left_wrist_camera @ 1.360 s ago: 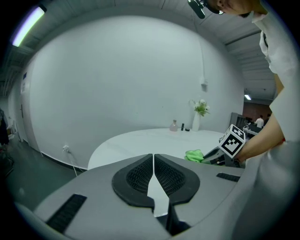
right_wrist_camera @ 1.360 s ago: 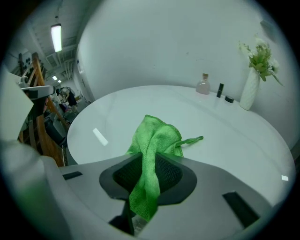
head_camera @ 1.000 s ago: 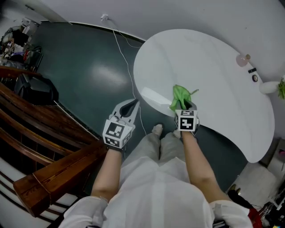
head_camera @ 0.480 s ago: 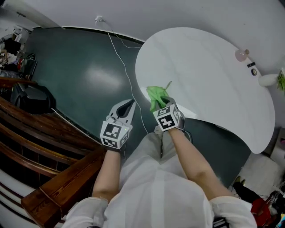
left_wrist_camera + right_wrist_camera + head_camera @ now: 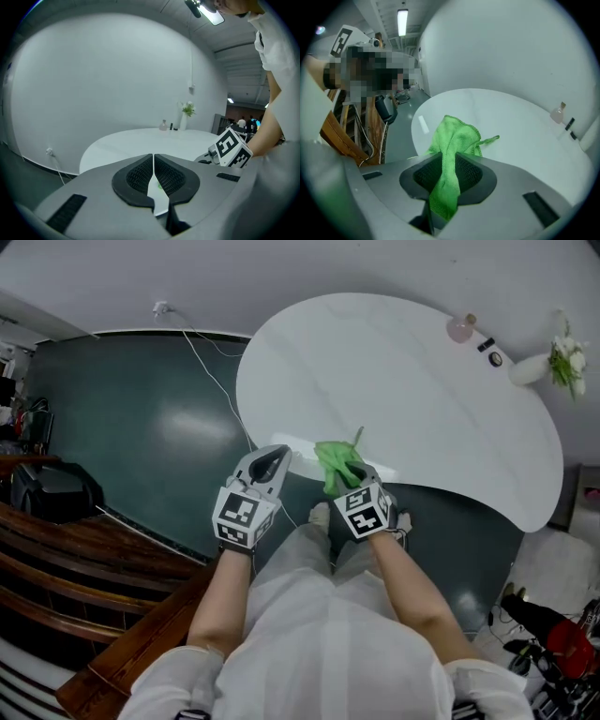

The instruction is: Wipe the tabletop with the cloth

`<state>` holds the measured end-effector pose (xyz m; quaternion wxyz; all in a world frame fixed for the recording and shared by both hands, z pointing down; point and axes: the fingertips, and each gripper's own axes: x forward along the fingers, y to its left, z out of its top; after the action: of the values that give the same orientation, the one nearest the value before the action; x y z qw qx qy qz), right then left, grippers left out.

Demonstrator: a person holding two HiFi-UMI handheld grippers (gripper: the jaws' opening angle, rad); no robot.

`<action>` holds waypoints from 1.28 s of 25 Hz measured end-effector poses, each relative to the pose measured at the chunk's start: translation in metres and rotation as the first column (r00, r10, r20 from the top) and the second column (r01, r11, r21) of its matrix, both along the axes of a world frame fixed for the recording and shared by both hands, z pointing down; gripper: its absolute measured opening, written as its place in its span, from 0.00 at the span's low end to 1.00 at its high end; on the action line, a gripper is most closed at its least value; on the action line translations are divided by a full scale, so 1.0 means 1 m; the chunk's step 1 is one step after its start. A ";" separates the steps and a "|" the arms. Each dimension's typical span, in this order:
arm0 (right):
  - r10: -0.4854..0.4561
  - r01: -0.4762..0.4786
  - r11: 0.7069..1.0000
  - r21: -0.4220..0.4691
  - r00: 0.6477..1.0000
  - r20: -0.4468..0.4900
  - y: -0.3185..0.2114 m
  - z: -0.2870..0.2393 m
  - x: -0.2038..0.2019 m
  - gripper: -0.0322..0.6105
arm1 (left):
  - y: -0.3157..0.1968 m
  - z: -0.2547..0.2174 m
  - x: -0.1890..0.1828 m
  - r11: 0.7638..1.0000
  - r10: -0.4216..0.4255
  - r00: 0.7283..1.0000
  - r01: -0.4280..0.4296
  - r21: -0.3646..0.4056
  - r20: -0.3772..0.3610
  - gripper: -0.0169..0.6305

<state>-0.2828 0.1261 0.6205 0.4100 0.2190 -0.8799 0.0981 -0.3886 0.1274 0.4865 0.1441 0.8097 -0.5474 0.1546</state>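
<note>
A white rounded table [image 5: 422, 371] stands on a dark green floor [image 5: 141, 427] by a pale wall. The right gripper [image 5: 347, 476] is clamped on the green cloth [image 5: 336, 461], which bunches out ahead of its jaws over the table's near edge. The left gripper [image 5: 274, 459] is pressed closed with nothing between its jaws, and is just beside that edge. The only print is the black-and-white squares on the grippers' cubes.

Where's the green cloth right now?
In the head view the green cloth sits low centre, clamped in the right gripper, its free end over the white table's near edge, just right of the shut left gripper.
</note>
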 end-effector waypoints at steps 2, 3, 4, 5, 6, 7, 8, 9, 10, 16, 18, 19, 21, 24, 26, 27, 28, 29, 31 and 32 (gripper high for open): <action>0.058 -0.058 0.998 -0.001 0.998 0.005 -0.008 0.001 0.031 0.17 | -0.010 0.001 0.027 0.999 0.041 0.999 -0.041 -0.003 0.000 0.06; 0.085 -0.085 0.996 0.000 0.996 0.006 -0.013 0.001 0.048 0.17 | -0.014 0.000 0.042 0.998 0.063 0.998 -0.063 -0.005 0.000 0.06; 0.112 -0.112 0.994 0.000 0.994 0.007 -0.018 0.001 0.065 0.17 | -0.018 -0.001 0.058 0.996 0.087 0.996 -0.087 -0.006 0.000 0.06; 0.140 -0.140 0.990 -0.002 0.990 0.010 -0.023 0.001 0.082 0.17 | -0.022 -0.002 0.075 0.994 0.111 0.994 -0.111 -0.008 0.002 0.06; 0.167 -0.167 0.986 -0.003 0.986 0.012 -0.029 0.002 0.098 0.17 | -0.027 -0.003 0.091 0.991 0.135 0.991 -0.135 -0.009 0.006 0.06; 0.193 -0.193 0.981 -0.004 0.981 0.012 -0.035 0.002 0.115 0.17 | -0.032 -0.004 0.107 0.988 0.157 0.988 -0.157 -0.010 0.011 0.06; 0.217 -0.217 0.976 -0.006 0.976 0.012 -0.042 0.003 0.132 0.17 | -0.037 -0.004 0.123 0.984 0.177 0.984 -0.177 -0.011 0.017 0.06; 0.241 -0.241 0.970 -0.011 0.970 0.011 -0.049 0.004 0.149 0.17 | -0.043 -0.005 0.139 0.981 0.195 0.981 -0.194 -0.013 0.021 0.06; 0.263 -0.263 0.965 -0.017 0.965 0.011 -0.055 0.005 0.166 0.17 | -0.049 -0.006 0.155 0.978 0.209 0.978 -0.209 -0.014 0.025 0.06; 0.334 -0.334 0.942 -0.021 0.943 -0.011 -0.083 0.004 0.279 0.17 | -0.082 -0.019 0.249 0.971 0.239 0.971 -0.239 -0.013 0.021 0.06; 0.368 -0.368 0.929 -0.025 0.930 -0.020 -0.095 0.006 0.323 0.17 | -0.096 -0.021 0.282 0.968 0.252 0.968 -0.252 -0.004 0.021 0.06; 0.384 -0.384 0.923 -0.023 0.923 -0.022 -0.101 0.006 0.345 0.17 | -0.104 -0.021 0.298 0.966 0.260 0.965 -0.260 0.001 0.023 0.06; 0.416 -0.416 0.909 -0.020 0.909 -0.022 -0.112 0.006 0.388 0.17 | -0.118 -0.022 0.329 0.961 0.277 0.961 -0.277 0.007 0.026 0.06; 0.471 -0.472 0.882 -0.018 0.882 -0.026 -0.119 0.007 0.452 0.17 | -0.133 -0.021 0.374 0.958 0.287 0.958 -0.287 0.012 0.018 0.06; 0.512 -0.513 0.858 -0.016 0.858 -0.032 -0.119 0.008 0.497 0.17 | -0.140 -0.020 0.399 0.956 0.293 0.956 -0.294 0.017 0.023 0.06; 0.534 -0.535 0.845 -0.013 0.845 -0.036 -0.118 0.009 0.521 0.17 | -0.143 -0.020 0.410 0.955 0.295 0.955 -0.296 0.019 0.025 0.06; 0.557 -0.558 0.830 -0.008 0.830 -0.040 -0.118 0.009 0.545 0.17 | -0.145 -0.020 0.420 0.955 0.297 0.955 -0.297 0.020 0.026 0.06; 0.579 -0.580 0.815 -0.003 0.814 -0.045 -0.117 0.010 0.569 0.17 | -0.146 -0.019 0.430 0.954 0.297 0.954 -0.298 0.020 0.026 0.06; 0.620 -0.621 0.784 0.006 0.783 -0.056 -0.116 0.013 0.615 0.17 | -0.147 -0.018 0.446 0.955 0.296 0.955 -0.296 0.017 0.026 0.06; 0.640 -0.640 0.768 0.010 0.766 -0.063 -0.115 0.014 0.636 0.17 | -0.147 -0.017 0.452 0.956 0.294 0.956 -0.294 0.014 0.026 0.06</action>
<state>0.3534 0.0111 0.6348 0.3807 0.5061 -0.7389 0.2302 0.0634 -0.0196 0.4695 0.1057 0.8815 -0.4241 0.1789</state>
